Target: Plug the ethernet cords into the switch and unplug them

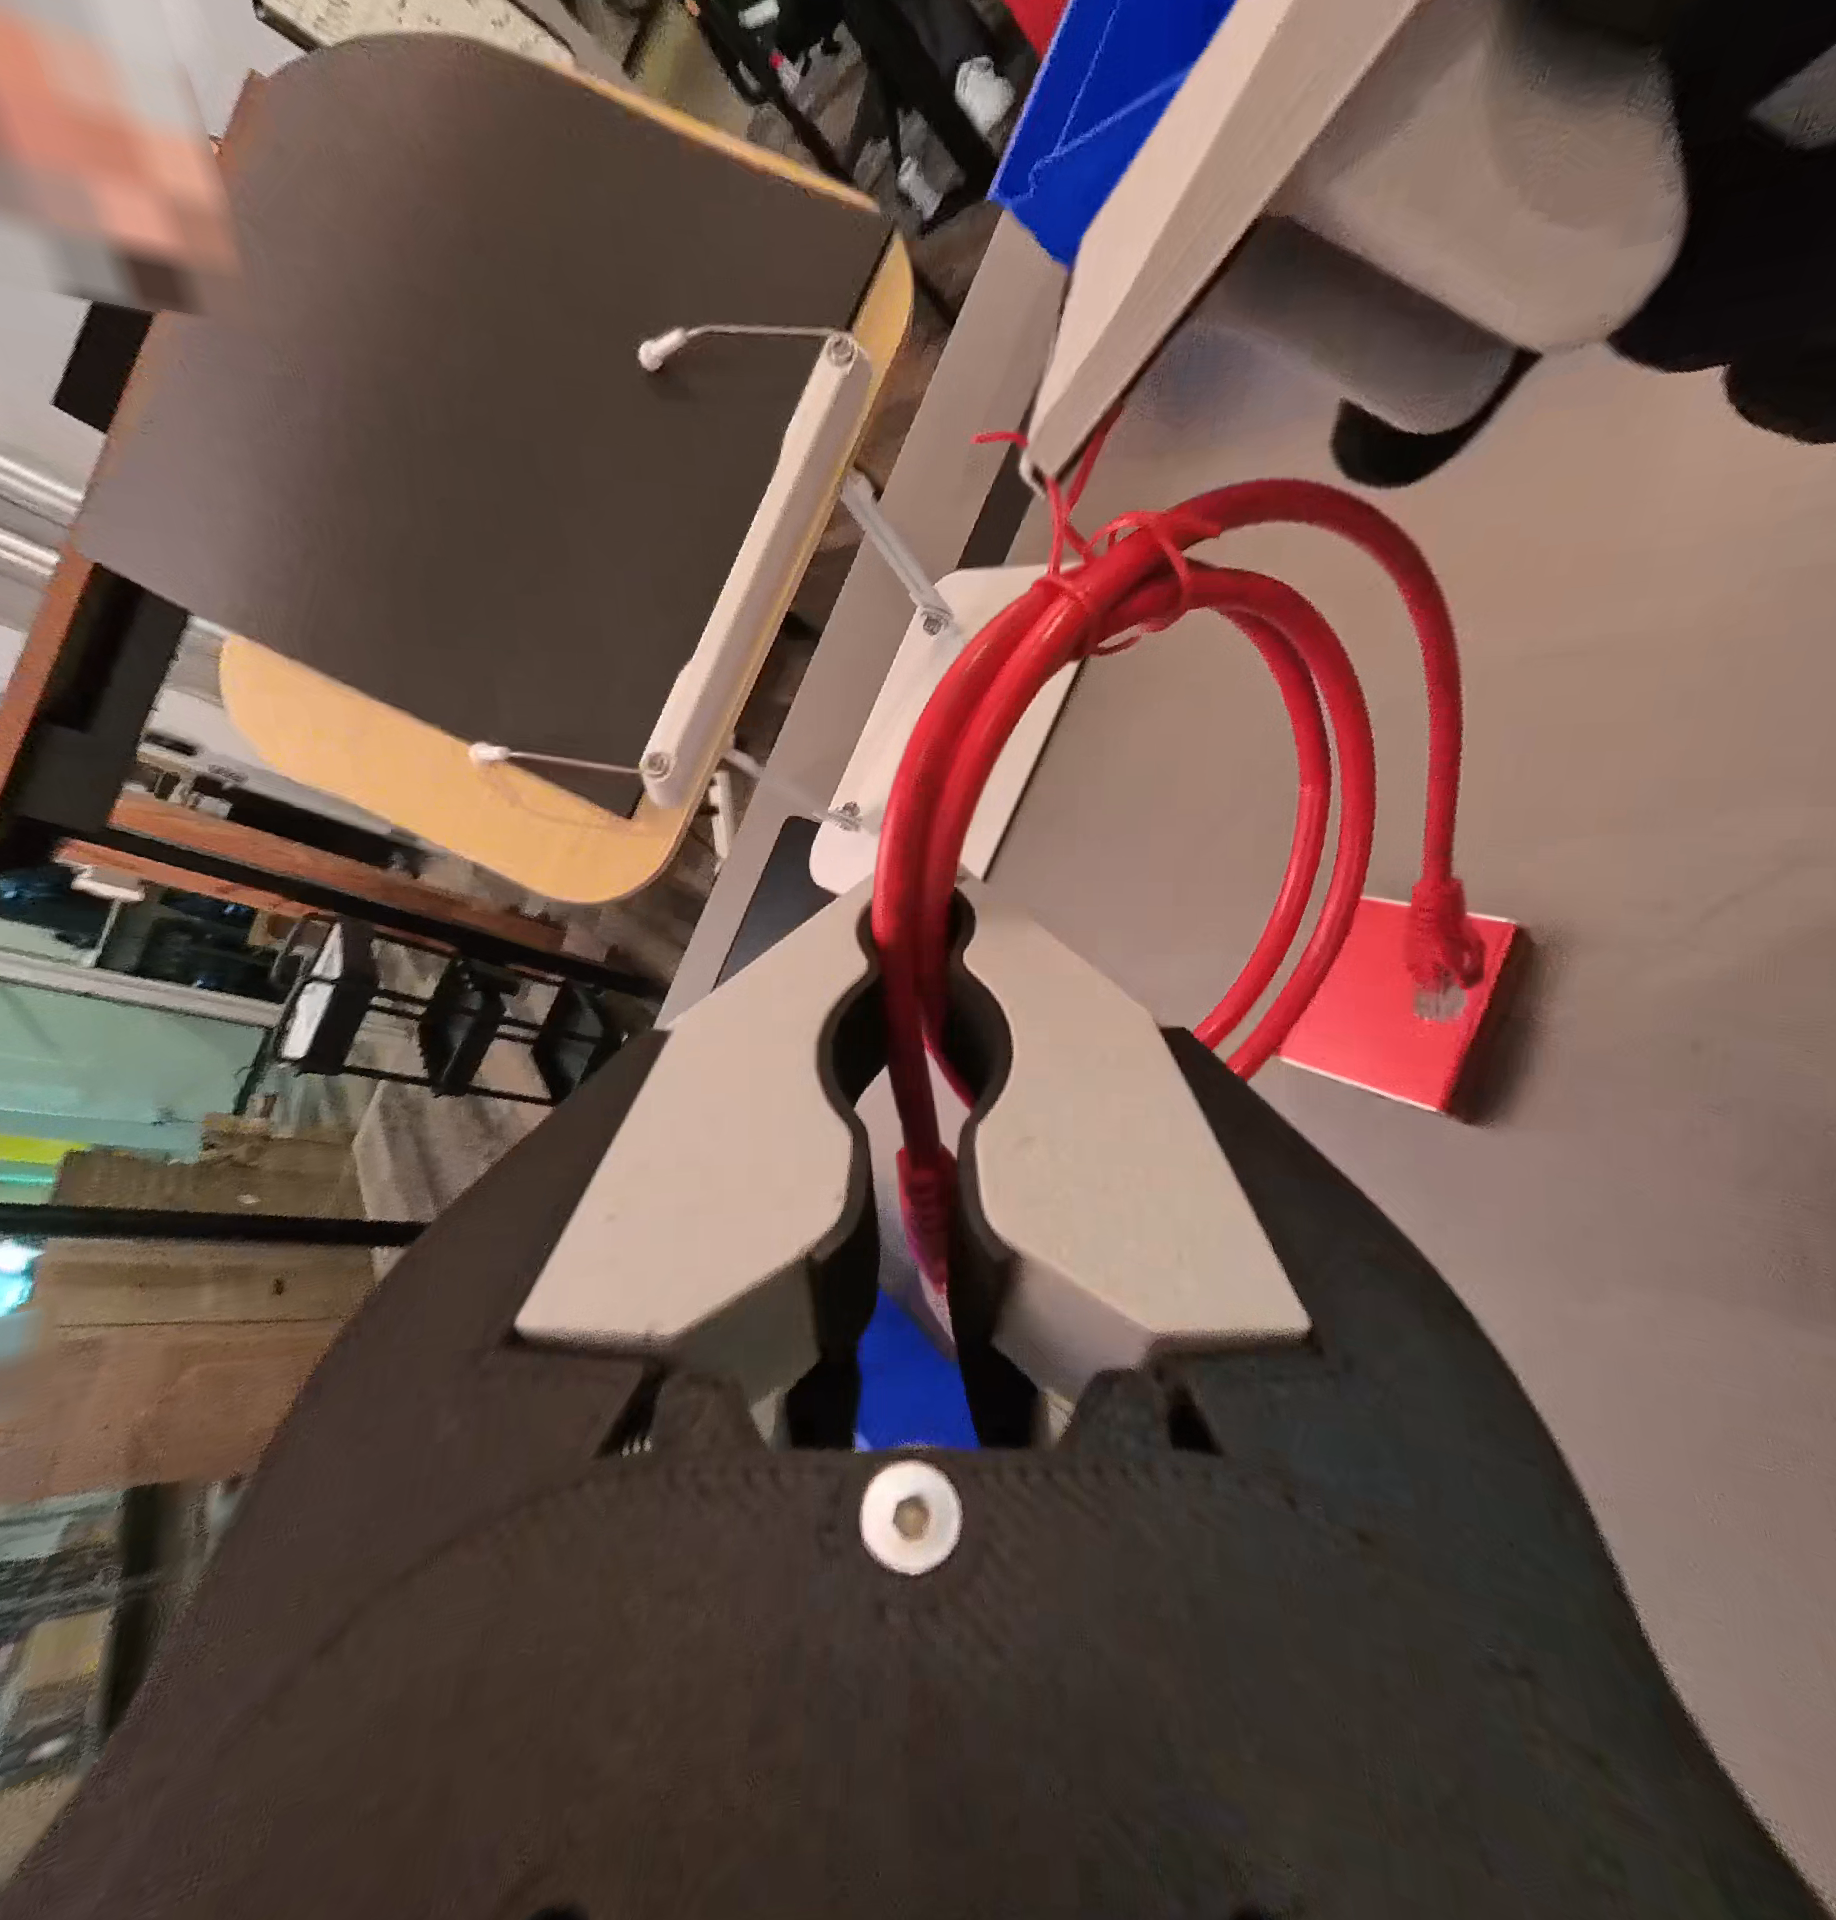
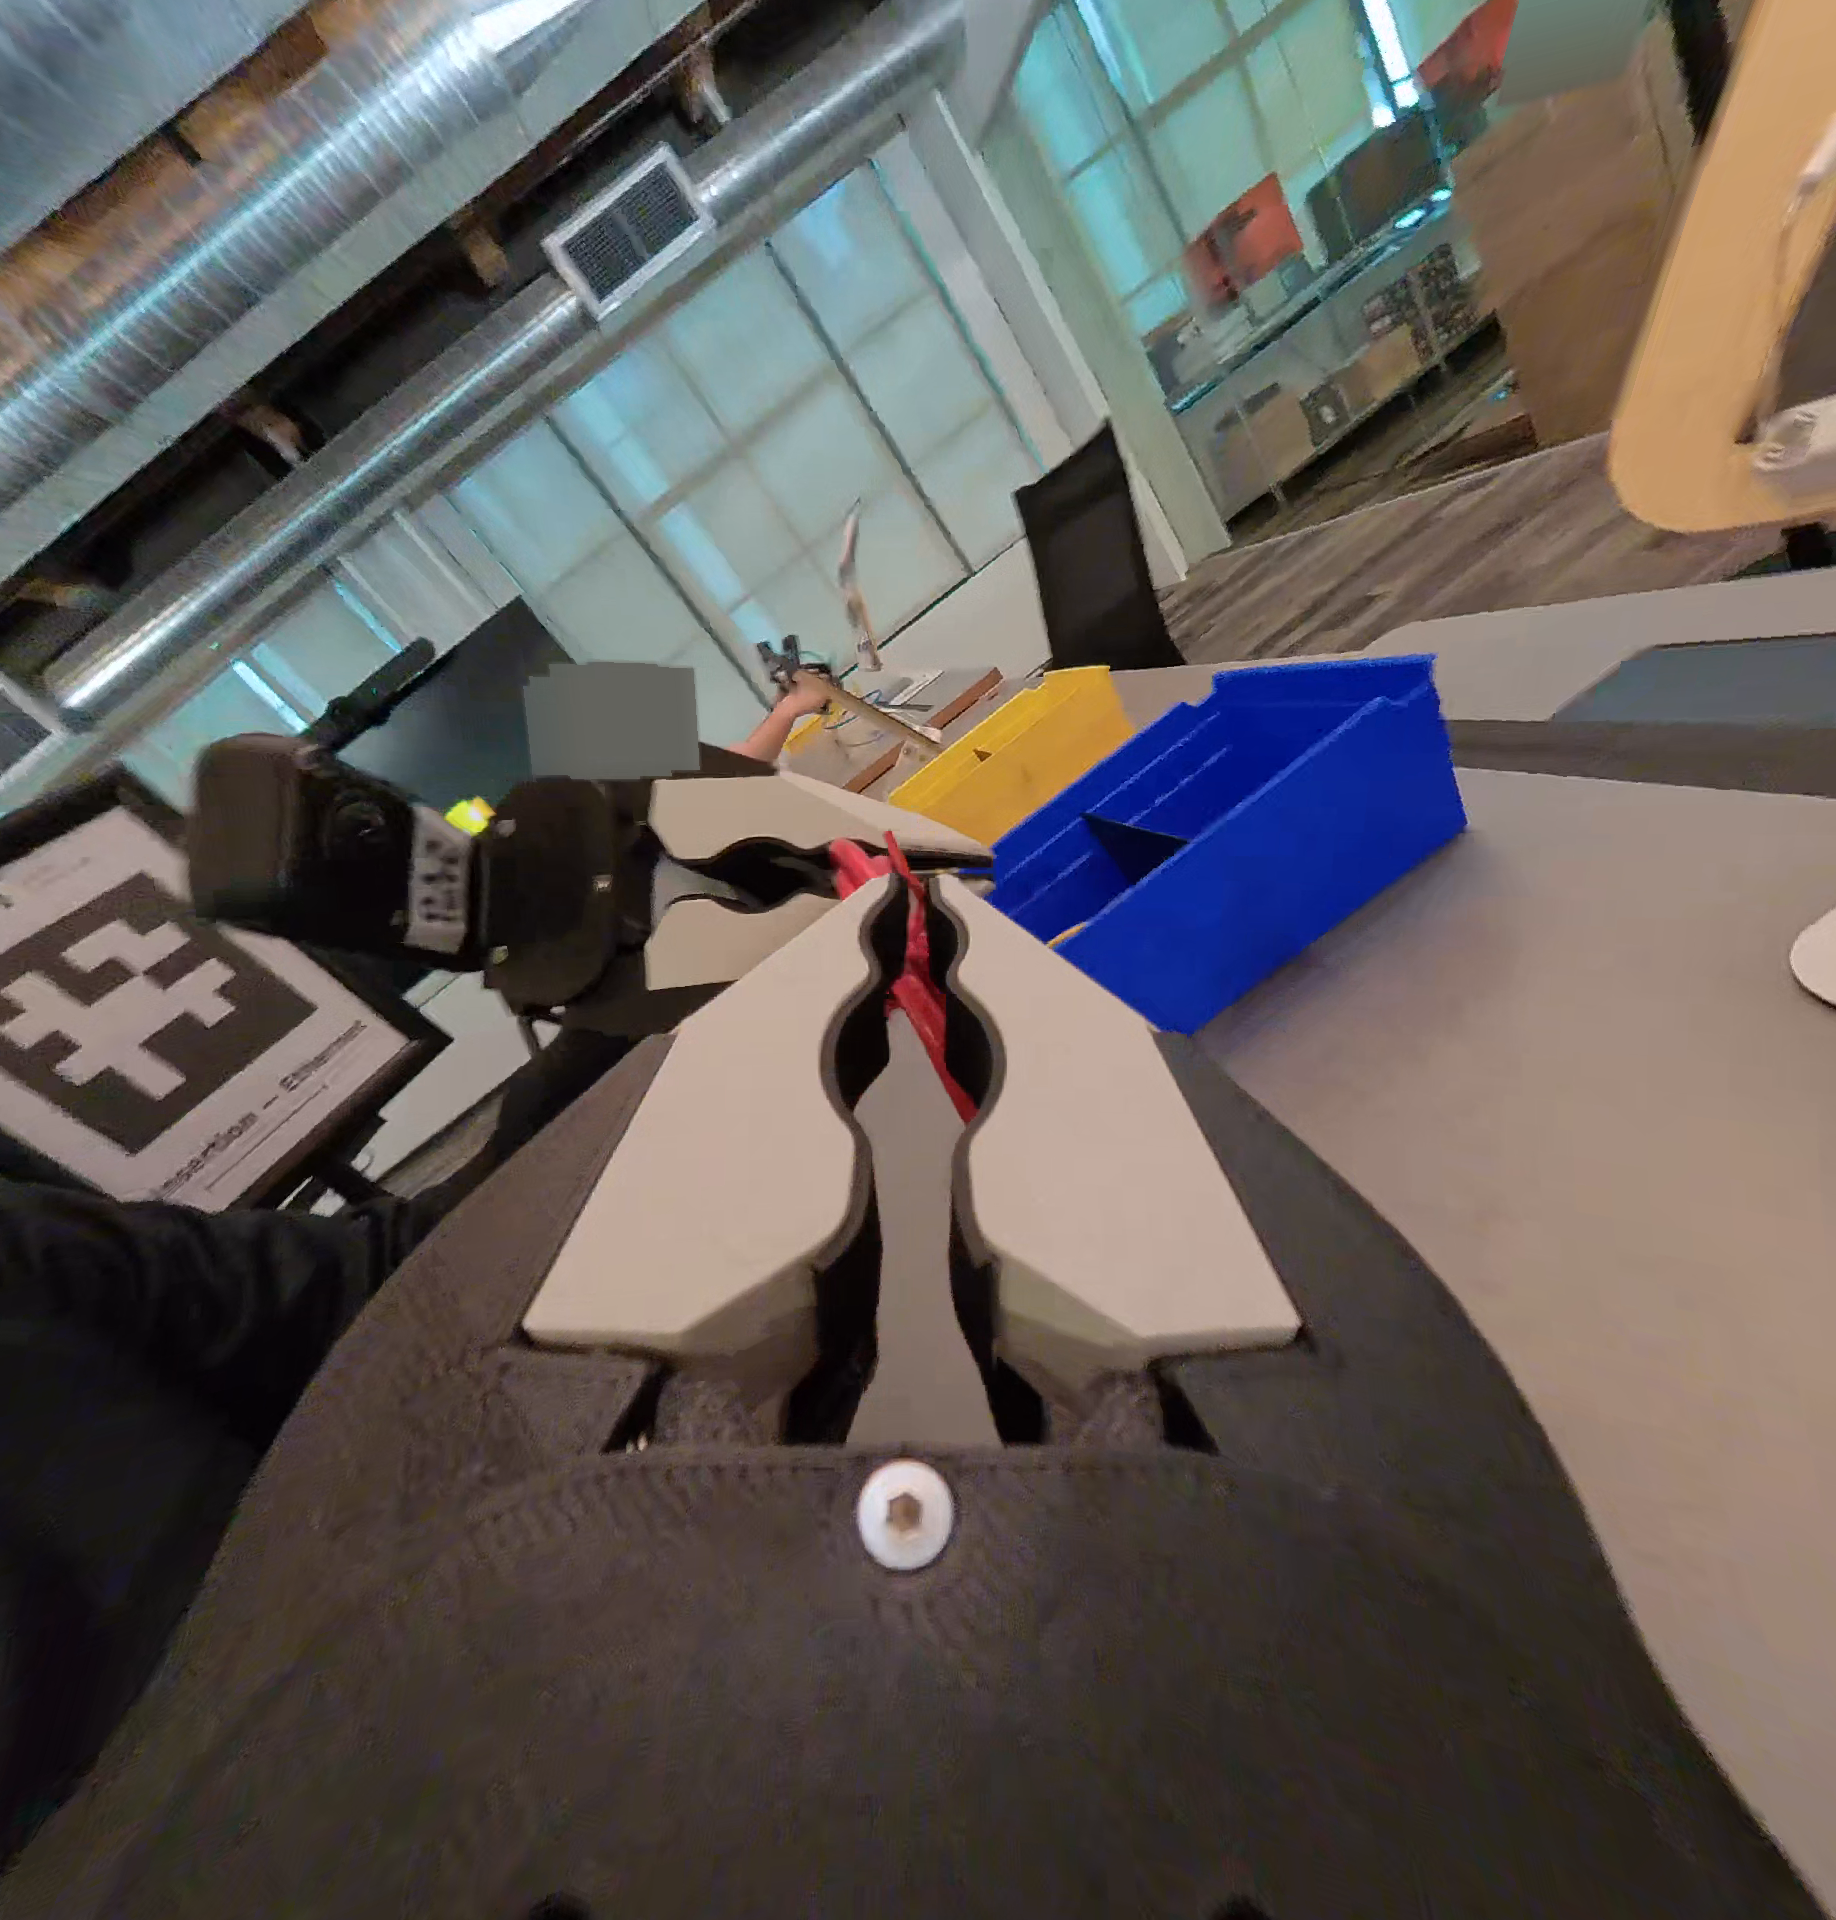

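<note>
Left wrist view shows my left fingers (image 1: pixel 914 925) clenched around the red ethernet cord (image 1: pixel 1340 727), whose strands run up through the gap between them while one plug end hangs back toward my palm. The cord is bundled into a loop and tied near the top with thin red twist ties (image 1: pixel 1111 566); its free plug (image 1: pixel 1439 935) rests on a small red card (image 1: pixel 1340 1049) lying on the grey desk (image 1: pixel 1620 727). My right fingers (image 2: pixel 914 894) are also closed on the same red bundle, close beside the left ones, as the right wrist view shows. I judge the cord light and limp, springy in its coil, with a smooth jacket that could slide through a loose grip; the clear plug tips and their latch tabs look like the fragile part, so I would take hold on the moulded boot just behind a plug. No switch shows in either view. A blue bin (image 2: pixel 1257 852) sits on the far side of the desk, a yellow bin (image 2: pixel 1007 748) beyond it. To the left stands a framed sign (image 2: pixel 155 997) with a black-and-white block marker and a line of print that I leave unread.
</note>
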### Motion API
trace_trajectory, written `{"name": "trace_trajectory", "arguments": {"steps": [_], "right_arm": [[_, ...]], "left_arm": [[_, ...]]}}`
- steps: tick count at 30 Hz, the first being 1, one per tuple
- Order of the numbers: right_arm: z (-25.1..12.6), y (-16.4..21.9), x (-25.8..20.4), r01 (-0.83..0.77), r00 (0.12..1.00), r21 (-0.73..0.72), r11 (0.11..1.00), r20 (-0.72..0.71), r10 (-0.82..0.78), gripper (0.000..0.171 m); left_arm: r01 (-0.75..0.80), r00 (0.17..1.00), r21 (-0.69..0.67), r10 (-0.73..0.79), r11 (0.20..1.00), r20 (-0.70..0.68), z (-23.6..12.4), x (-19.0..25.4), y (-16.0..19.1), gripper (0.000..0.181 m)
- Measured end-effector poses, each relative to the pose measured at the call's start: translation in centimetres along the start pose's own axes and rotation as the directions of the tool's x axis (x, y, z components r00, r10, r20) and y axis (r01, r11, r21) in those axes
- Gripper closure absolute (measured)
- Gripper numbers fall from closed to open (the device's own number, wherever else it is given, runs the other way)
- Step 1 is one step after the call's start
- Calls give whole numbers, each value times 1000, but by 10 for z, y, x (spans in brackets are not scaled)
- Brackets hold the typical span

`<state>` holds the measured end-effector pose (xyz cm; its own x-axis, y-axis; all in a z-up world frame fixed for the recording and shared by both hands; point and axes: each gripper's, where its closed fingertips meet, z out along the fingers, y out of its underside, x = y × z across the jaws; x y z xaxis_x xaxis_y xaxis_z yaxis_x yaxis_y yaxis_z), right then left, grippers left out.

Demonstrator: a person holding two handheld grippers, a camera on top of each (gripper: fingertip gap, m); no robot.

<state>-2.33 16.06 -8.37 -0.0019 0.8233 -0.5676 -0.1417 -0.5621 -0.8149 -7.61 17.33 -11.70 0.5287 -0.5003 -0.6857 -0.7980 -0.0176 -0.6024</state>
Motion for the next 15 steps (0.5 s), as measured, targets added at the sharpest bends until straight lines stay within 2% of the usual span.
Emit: {"name": "trace_trajectory", "arguments": {"steps": [3,6,13,14,15], "right_arm": [[-3,-2,-5,98,995,-60,993,-3,-98,144],[-5,6,-11,221,975,-173,960,5,-223,137],[1,42,-42,177,969,-305,936,218,-112,136],[3,48,-44,186,966,-324,928,233,-112,137],[5,50,-47,195,963,-322,926,242,-119,153]], "left_arm": [[12,1000,41,-11,999,-12,-3,-5,2,181],[24,997,94,-16,995,-82,-8,-1,-2,181],[111,978,210,-69,971,-197,-18,7,-14,181],[137,973,229,-87,964,-216,-19,7,-17,181],[164,967,243,-107,956,-230,-20,7,-19,180]]}}
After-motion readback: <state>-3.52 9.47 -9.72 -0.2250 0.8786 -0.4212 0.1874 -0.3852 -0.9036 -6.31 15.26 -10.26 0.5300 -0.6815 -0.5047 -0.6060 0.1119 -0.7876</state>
